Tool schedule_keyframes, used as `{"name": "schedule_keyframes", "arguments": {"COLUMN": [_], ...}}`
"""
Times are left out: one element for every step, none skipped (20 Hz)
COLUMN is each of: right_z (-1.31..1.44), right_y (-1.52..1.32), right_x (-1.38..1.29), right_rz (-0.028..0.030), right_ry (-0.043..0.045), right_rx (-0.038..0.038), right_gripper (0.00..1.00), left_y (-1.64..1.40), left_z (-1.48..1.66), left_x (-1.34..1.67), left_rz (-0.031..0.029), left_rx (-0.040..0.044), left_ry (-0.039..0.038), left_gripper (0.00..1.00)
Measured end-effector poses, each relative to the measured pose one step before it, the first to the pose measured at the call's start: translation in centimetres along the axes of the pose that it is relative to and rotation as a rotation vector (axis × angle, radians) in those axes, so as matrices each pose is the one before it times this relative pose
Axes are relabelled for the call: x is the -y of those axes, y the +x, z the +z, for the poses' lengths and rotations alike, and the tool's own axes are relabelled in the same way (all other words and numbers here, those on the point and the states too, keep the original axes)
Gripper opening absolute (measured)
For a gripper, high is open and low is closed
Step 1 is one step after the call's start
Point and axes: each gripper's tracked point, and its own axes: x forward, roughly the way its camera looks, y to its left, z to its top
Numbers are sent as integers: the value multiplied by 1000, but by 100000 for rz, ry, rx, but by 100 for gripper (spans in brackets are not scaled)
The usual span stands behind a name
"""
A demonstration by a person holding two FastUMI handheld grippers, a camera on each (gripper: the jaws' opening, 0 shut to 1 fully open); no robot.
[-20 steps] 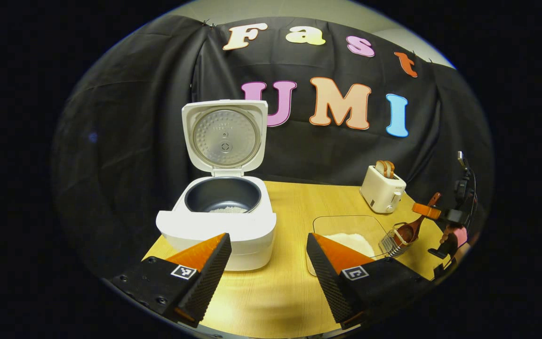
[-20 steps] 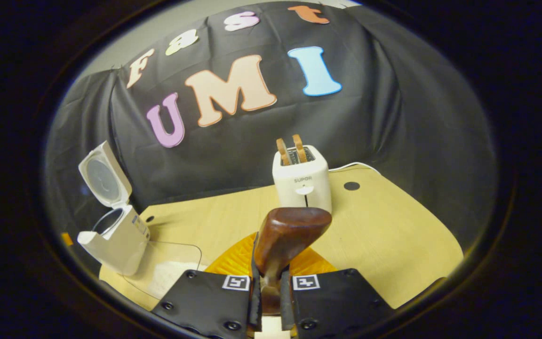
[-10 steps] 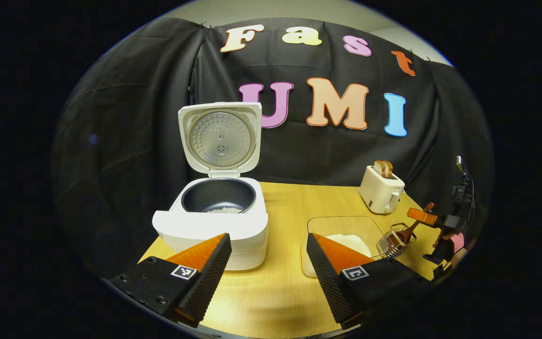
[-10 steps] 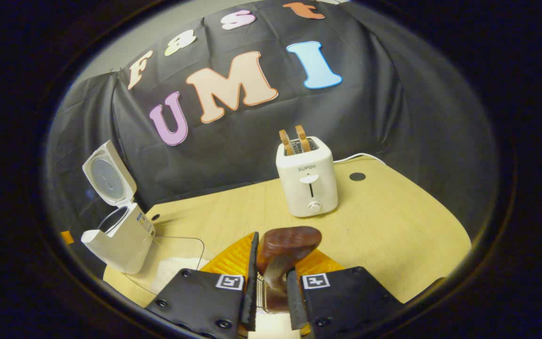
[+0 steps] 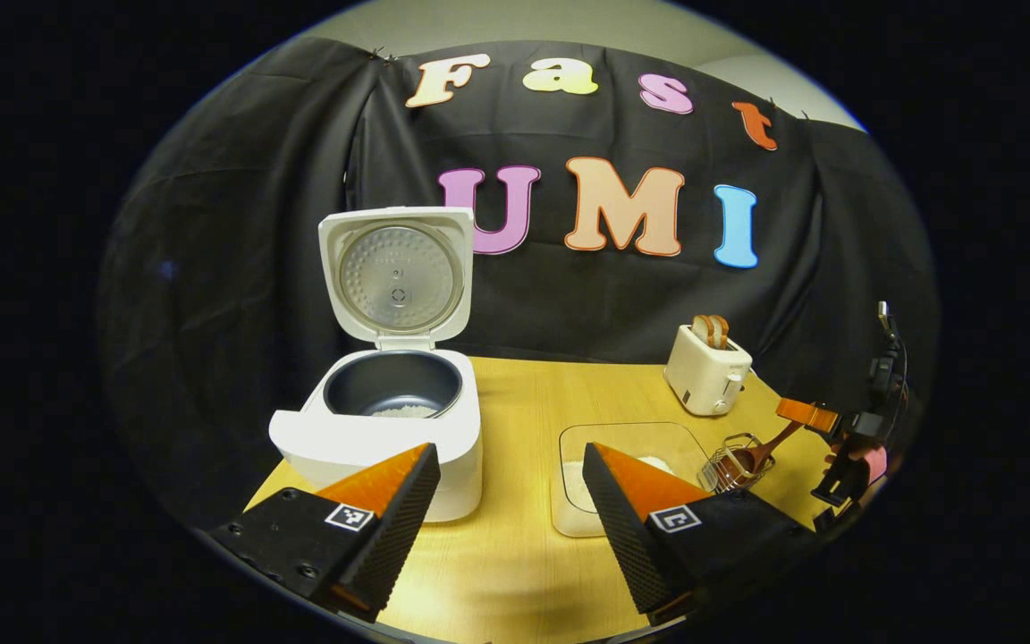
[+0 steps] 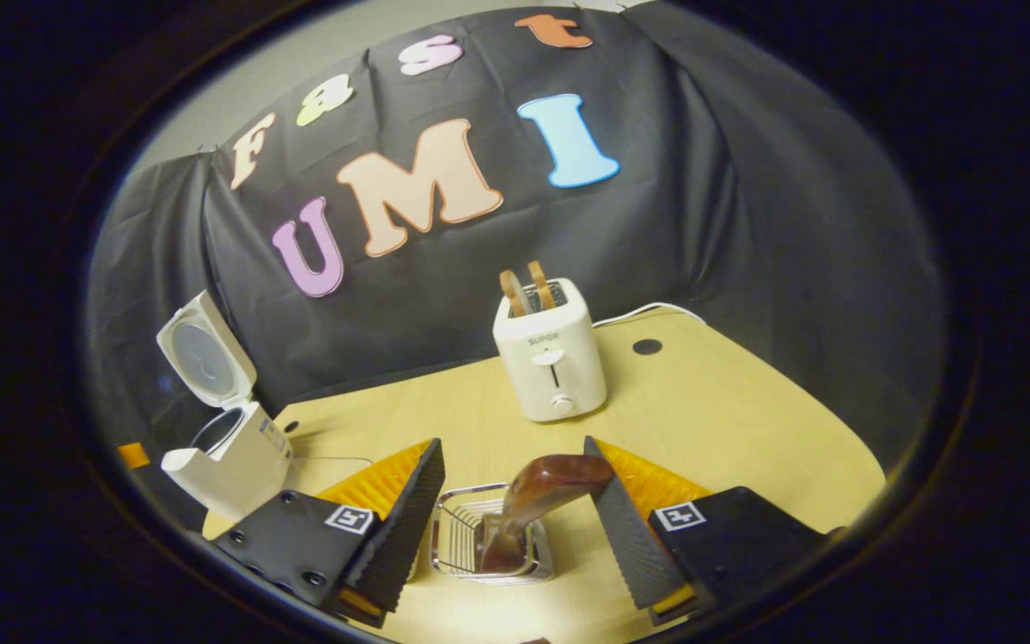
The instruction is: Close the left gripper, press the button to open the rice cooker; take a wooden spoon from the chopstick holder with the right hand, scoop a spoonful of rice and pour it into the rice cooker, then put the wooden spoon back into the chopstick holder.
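My right gripper (image 6: 515,501) stands with its fingers spread wide either side of the wooden spoon (image 6: 528,514), touching neither side of it as far as I can see; the spoon stands bowl-down in the wire chopstick holder (image 6: 454,541), handle leaning toward my right finger. I judge this the last step, the spoon set back, so the thing now is to lift straight up and away without brushing that leaning handle, or the light wire holder could tip or drag. My left gripper (image 5: 510,501) hangs open too, holding nothing, over the table's (image 5: 515,572) near edge.

The rice cooker (image 5: 381,429) sits at the table's left side, lid upright, a little rice showing in its dark pot. The clear rice container (image 5: 631,443) lies between cooker and holder, near the front edge. A toaster (image 6: 549,362) with two slices up stands toward the back edge, well apart from the holder. Nothing blocks the way upward; only the spoon handle is close to my finger
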Motion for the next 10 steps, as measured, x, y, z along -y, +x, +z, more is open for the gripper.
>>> {"name": "schedule_keyframes", "arguments": {"right_z": [352, 224, 369, 305, 352, 282, 255, 203, 198, 116], "right_y": [-509, -391, -481, -526, -613, -581, -700, -840, -717, -763], "right_x": [680, 587, 659, 593, 734, 670, 532, 443, 433, 424], "right_rz": [-897, -923, -948, -855, -1213, -1185, -869, -616, -614, -995], "right_ry": [1108, 1252, 1246, 946, 630, 642, 1013, 1224, 1145, 1109], "right_rx": [880, 850, 820, 795, 1070, 714, 467, 434, 182, 416], "right_gripper": [97, 97, 97, 97, 97, 96, 97, 97, 97, 97], "left_y": [-35, -23, -2, -54, -102, 38, 62, 147, 32, 78], "left_z": [80, 125, 95, 119, 207, 323, 318, 385, 487, 581], "left_x": [123, 126, 110, 46, 178, 39, -26, -133, -277, -294], "left_rz": [-467, -311, -208, -228, -418, -300, -102, 343, 441, 307], "left_rx": [413, 503, 449, 506, 610, 939, 781, 697, 971, 895], "left_ry": [-95, -325, -850, -1241, -1591, -1739, -1652, -1013, -741, -566], "left_gripper": [96, 95, 96, 95, 95, 96, 96, 96, 95, 95]}}
